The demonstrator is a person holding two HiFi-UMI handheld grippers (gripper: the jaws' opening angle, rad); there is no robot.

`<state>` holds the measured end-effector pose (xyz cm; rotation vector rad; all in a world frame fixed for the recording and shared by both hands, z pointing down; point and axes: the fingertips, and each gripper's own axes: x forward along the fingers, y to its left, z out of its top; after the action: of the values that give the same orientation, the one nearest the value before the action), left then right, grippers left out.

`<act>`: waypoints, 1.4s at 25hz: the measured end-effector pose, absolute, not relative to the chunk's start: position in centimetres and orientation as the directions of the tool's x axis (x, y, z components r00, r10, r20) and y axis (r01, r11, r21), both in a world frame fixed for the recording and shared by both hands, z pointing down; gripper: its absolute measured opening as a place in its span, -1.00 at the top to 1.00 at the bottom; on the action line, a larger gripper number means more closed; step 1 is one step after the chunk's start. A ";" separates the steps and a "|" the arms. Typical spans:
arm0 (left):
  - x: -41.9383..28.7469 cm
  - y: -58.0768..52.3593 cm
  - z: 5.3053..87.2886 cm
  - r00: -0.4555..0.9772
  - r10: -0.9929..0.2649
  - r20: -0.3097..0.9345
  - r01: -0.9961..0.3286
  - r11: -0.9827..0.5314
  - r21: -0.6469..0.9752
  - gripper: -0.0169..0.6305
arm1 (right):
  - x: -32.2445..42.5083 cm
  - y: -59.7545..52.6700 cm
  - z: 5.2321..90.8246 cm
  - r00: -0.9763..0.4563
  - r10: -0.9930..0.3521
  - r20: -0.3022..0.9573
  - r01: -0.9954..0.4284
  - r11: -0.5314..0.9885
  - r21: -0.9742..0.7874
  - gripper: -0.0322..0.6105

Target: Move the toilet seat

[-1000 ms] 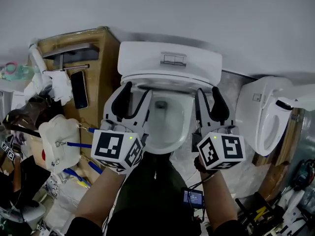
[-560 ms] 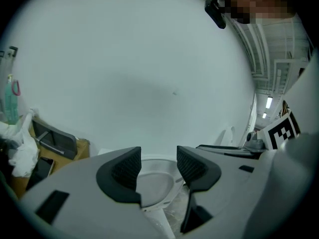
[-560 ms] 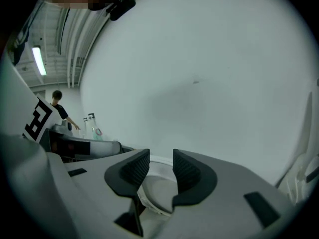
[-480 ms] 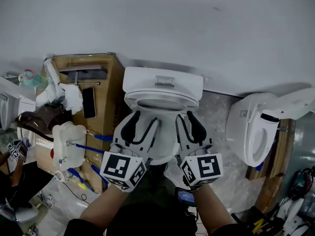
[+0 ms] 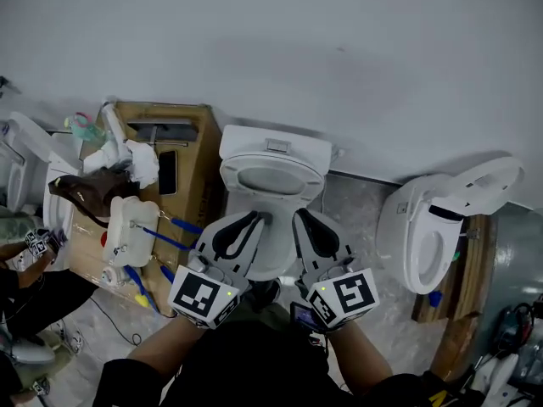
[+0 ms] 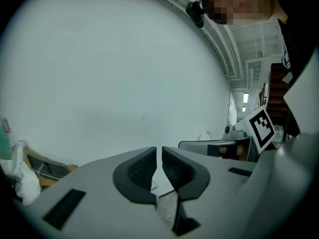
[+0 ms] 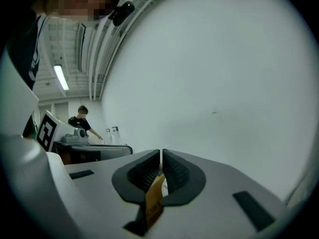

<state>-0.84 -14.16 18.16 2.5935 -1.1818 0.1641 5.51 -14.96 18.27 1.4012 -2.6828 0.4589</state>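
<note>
The white toilet (image 5: 276, 155) stands against the wall in the head view. Its seat ring (image 5: 271, 178) lies down on the bowl, and my grippers hide the bowl's front. My left gripper (image 5: 259, 220) hovers over the bowl's front left, clear of the seat. My right gripper (image 5: 299, 220) hovers over the front right. Both pairs of jaws are closing, nearly together, with nothing between them. The left gripper (image 6: 159, 151) and the right gripper (image 7: 161, 153) both point at the bare white wall in their own views.
A second toilet (image 5: 428, 244) with its lid raised stands at the right on a wooden pallet. At the left is a wooden crate (image 5: 182, 185) with a white jug (image 5: 127, 227) and clutter. A person (image 5: 25, 295) sits at the lower left.
Both grippers have drawn back from the bowl's rim toward me, and their jaws have gone from wide open to nearly together. The head view has risen and takes in more of the room.
</note>
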 end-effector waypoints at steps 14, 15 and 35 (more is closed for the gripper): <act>1.4 -5.5 10.1 0.700 -0.705 0.110 -0.708 -0.666 0.237 0.82 | 4.2 -4.9 9.1 -0.636 -0.770 0.053 -0.770 0.628 -0.114 0.80; 1.4 -5.0 10.0 0.702 -0.703 0.111 -0.706 -0.667 0.237 0.82 | 4.3 -4.5 8.7 -0.627 -0.777 0.049 -0.778 0.621 -0.095 0.80; 0.2 -2.2 7.1 0.669 -0.743 -0.003 -0.727 -0.655 0.208 0.82 | 2.7 -1.2 5.2 -0.564 -0.824 -0.062 -0.825 0.566 -0.018 0.80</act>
<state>0.17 -2.23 7.07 2.6935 -1.1991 -0.1307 2.71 -1.21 5.16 1.4943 -2.8352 -0.0208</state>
